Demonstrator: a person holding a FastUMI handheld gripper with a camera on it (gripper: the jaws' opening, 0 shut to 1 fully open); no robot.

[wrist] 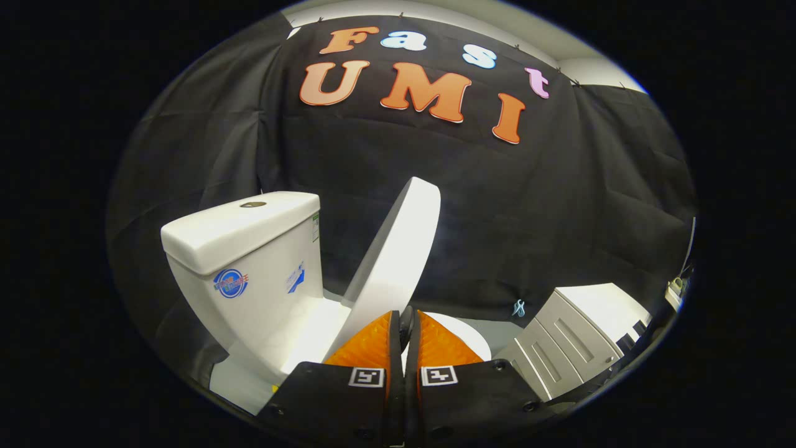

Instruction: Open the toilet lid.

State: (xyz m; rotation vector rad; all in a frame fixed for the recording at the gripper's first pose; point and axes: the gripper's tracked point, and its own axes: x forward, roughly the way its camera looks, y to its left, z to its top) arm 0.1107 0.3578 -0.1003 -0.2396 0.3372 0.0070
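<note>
The gripper (405, 326) is seen with its two fingers drawn close together, only a narrow slit left between them. The lower edge of the toilet lid (398, 249) runs down into that slit, so the lid appears to be pinched at its rim by both fingers, though the contact itself is partly hidden by the fingers.

The lid is raised partway and stands tilted, leaning back toward the cistern (249, 255) without touching it. Below and just beyond the fingers, a part of the white seat and bowl (463, 336) is uncovered. The cistern is set to the left of the lid, and a round flush button (253, 204) is seen on its top. Stickers are carried on its front and side faces.

To the right of the toilet, well apart from it, a pale grey cabinet (575, 339) with panelled fronts is placed. Black cloth (559, 218) is hung behind everything.
</note>
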